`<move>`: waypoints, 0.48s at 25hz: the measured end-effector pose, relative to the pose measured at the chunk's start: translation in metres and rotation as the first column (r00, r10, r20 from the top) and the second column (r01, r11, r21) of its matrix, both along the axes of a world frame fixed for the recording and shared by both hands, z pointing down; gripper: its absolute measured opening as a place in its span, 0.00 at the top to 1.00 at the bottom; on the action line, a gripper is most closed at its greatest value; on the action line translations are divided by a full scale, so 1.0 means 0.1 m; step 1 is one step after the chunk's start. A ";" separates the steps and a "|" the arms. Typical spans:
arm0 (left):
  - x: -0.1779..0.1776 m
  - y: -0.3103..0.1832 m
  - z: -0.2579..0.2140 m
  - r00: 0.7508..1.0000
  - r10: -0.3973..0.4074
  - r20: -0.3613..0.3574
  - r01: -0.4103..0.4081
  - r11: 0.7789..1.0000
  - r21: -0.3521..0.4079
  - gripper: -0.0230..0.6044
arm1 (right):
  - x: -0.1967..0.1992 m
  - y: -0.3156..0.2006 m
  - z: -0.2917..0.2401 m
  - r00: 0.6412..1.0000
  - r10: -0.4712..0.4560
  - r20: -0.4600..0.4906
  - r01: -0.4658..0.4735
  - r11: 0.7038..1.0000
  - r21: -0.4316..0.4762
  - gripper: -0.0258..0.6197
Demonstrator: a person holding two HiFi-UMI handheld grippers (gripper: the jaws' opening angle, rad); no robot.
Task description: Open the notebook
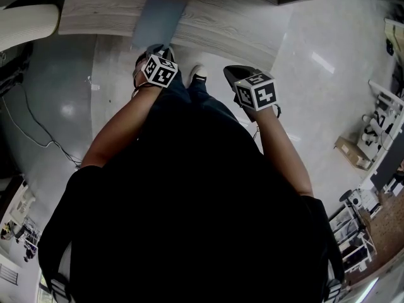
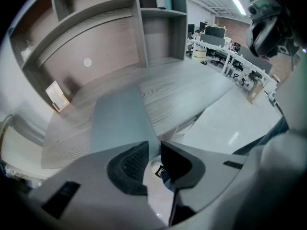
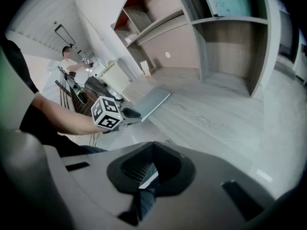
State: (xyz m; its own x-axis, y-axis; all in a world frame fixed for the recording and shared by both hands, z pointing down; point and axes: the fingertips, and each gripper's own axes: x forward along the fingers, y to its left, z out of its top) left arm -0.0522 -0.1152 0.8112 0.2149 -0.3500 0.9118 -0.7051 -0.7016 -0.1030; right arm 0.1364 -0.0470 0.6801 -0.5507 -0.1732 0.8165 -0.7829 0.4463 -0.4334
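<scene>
While the thin grey-blue rectangular notebook point(image 1: 158, 17) lies closed at the pale wood-grain desk's point(image 2: 192, 90) near edge | left gripper point(image 2: 153, 145): jaws narrowly apart at its corner, unclamped | right gripper point(image 3: 153, 147): jaws together, empty.

A pale grey wood grain with a matt finish is shown by the desk point(image 1: 221, 8), and the same grain is carried by the shelves point(image 2: 96, 42), whose back panels are smooth and brown. The notebook point(image 1: 158, 19) is covered in a smooth, matt grey-blue material. The floor point(image 1: 303, 74) is finished glossy, with lights mirrored in it. The left gripper point(image 2: 153, 159) and right gripper point(image 3: 152, 169) are shelled in smooth matt grey plastic; their pads point(image 2: 133, 163) are dark and finely ribbed. The cube point(image 1: 160, 70) is faced in matt black-and-white print. A matt black cloth top point(image 1: 189, 219) and blue jeans point(image 1: 189, 90) are worn.
</scene>
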 end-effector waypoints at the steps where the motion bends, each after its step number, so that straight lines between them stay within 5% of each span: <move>1: 0.00 0.01 -0.02 1.000 0.000 -0.004 0.000 1.000 0.003 0.83 | -0.01 0.01 -0.01 1.000 -0.001 0.000 0.001 1.000 0.002 0.96; 12: -0.01 -0.04 -0.17 0.999 -0.010 -0.032 0.011 1.000 0.014 0.89 | -0.05 -0.02 -0.09 1.000 -0.015 -0.004 0.015 1.000 0.022 0.96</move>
